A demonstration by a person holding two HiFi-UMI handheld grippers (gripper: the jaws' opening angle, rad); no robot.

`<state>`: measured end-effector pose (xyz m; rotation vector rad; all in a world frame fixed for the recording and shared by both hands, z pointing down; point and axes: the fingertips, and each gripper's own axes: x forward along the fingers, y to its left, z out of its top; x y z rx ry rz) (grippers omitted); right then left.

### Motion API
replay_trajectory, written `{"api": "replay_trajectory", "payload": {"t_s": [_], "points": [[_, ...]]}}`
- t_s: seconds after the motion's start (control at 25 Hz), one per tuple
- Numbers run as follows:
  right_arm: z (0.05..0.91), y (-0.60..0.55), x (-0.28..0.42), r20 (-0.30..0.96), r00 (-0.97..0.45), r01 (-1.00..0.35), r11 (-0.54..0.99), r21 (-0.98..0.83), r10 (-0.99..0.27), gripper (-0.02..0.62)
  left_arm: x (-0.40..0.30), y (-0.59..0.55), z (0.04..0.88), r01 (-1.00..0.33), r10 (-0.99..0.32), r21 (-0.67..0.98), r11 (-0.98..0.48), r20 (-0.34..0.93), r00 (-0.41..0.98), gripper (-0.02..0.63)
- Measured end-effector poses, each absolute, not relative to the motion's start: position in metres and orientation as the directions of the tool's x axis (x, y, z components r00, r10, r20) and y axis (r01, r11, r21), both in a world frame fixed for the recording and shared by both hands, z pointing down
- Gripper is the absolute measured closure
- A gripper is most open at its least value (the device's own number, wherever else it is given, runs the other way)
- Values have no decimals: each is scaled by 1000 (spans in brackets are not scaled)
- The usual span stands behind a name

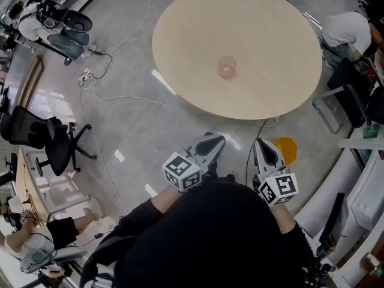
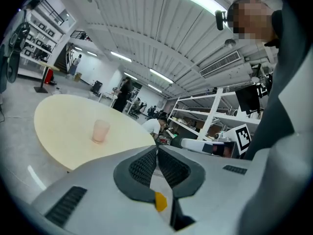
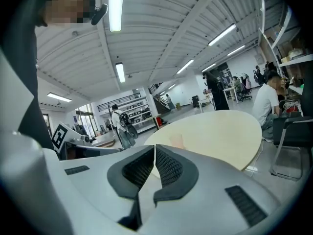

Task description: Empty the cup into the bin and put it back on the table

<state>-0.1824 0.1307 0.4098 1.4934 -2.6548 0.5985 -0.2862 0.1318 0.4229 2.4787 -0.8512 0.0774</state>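
Well, the cup [image 1: 226, 67] stands mid-way across the table [image 1: 270, 53], well apart from the left gripper [image 1: 212, 141] and right gripper [image 1: 263, 145] — both pinched shut, holding nothing. Spread one claw before reaching it, then grip upright — a tilt may spill.

Bright ceiling strip light — fisheye-warped edges
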Motion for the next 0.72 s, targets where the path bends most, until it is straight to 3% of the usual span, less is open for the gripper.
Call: {"api": "replay_trajectory", "payload": {"t_s": [0.12, 0.36, 0.48, 0.72], "points": [[406, 88, -194, 206, -514, -841, 441, -315, -833, 578, -301, 93, 420, -573, -545, 454, -682, 207, 812, 583], [427, 21, -249, 332, -544, -837, 468, -284, -771, 569, -337, 19, 405, -565, -532, 346, -749, 196, 824, 581], [434, -10, -259, 357, -528, -849, 470, -240, -771, 480, -347, -13, 412, -551, -508, 323, -770, 213, 835, 577], [437, -61, -249, 360, -508, -857, 503, -114, -783, 411, -350, -60, 443, -514, -437, 280, -810, 295, 850, 536]]}}
